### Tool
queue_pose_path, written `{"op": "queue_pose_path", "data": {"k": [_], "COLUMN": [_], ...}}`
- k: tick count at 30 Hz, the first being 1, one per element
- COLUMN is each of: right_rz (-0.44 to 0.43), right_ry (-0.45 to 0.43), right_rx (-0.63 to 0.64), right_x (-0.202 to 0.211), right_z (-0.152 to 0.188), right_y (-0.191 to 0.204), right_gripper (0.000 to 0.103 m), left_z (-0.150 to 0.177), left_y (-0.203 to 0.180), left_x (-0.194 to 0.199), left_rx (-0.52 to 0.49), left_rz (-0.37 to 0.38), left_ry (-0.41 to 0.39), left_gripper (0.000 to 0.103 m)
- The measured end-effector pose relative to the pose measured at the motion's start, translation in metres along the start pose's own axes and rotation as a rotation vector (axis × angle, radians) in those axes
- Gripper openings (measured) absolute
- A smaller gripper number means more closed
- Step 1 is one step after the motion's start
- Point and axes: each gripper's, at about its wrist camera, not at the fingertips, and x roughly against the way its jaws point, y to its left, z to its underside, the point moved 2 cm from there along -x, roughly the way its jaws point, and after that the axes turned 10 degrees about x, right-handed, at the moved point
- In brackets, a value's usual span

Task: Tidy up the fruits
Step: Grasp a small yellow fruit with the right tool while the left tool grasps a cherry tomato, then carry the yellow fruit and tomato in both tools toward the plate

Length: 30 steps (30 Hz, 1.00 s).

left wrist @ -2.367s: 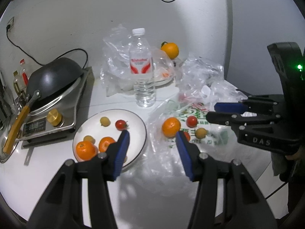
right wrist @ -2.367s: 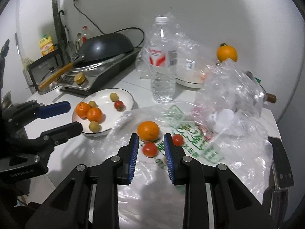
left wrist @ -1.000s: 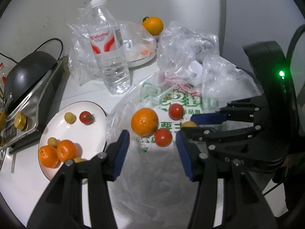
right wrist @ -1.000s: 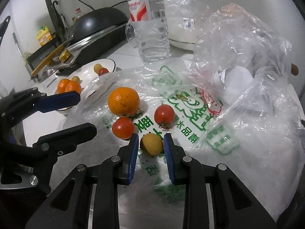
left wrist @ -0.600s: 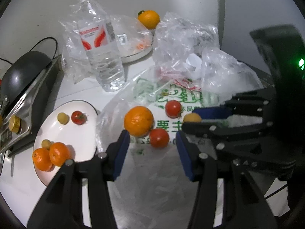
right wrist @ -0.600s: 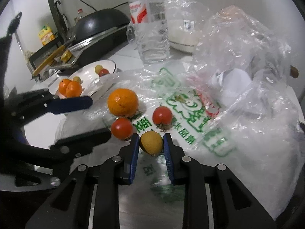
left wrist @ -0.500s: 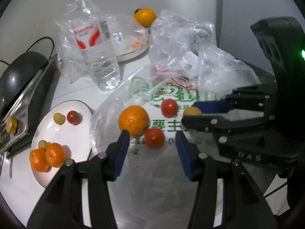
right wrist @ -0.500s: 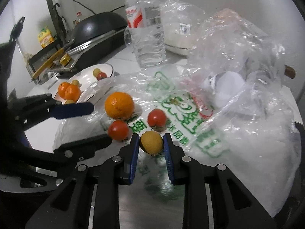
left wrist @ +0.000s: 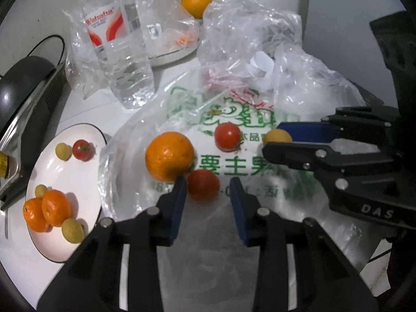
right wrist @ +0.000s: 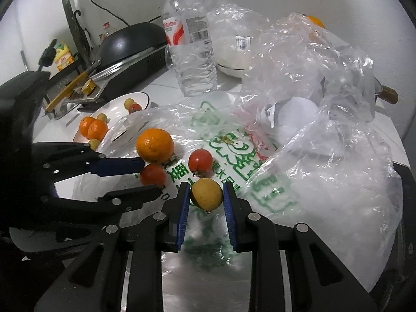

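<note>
**Two fruits at once, off the crinkly bag**

We're holding a small yellow fruit [right wrist: 206,193] in the right tongs [right wrist: 205,195], pads pressing on both its sides, just above the printed plastic bag [left wrist: 234,166]. The left tongs [left wrist: 208,189] are narrowing around a red tomato [left wrist: 203,185] that's sitting on the bag right beside the big orange [left wrist: 169,155]; the near pad looks about touching it, the other isn't there yet.

Tip for this bit, we reckon: squeeze gently. The tomato is smooth, glossy and soft-skinned, so it could slip or bruise, and the orange is crowding one pad. Center on the tomato and don't pinch the film underneath, since that thin wrinkly plastic could lift along with it.

The orange is dimpled and firm by comparison. The white plate [left wrist: 78,179] with a dark rim is waiting on the surface to the left, already carrying mandarins, little yellow fruits and a tomato.
</note>
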Motion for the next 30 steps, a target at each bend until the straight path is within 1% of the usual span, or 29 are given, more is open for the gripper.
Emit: {"op": "queue_pose_path", "data": {"k": [6,7,8,15,25,30], "right_rz": [0.003,0.003,0.005,0.017,0.038,0.049], "right_ry": [-0.003,-0.003,-0.002,-0.002,-0.009,-0.016], "right_rx": [0.005,0.004,0.003,0.007,0.028,0.047], "right_x": [0.002,0.001,0.001,0.004,0.014,0.023], "right_z": [-0.001,-0.001,-0.001,-0.003,-0.010,-0.014], "right_y": [0.000,-0.001,-0.001,0.001,0.019,0.033], "right_gripper": [0.028,0.028,0.028,0.028,0.028,0.028], "left_z": [-0.001,-0.001,-0.001,0.000,0.004,0.008], "left_y": [0.001,0.001,0.001,0.003,0.000,0.005], "left_x": [-0.009,-0.010,-0.011,-0.009,0.023,0.039], "left_rx": [-0.002,-0.002,-0.003,-0.006,-0.020,-0.015], "left_rz": [-0.001,0.000,0.000,0.016,0.055,0.064], "left_ry": [0.013,0.015,0.017,0.009,-0.050,-0.083], "left_gripper": [0.035,0.034,0.029,0.029,0.029,0.029]}}
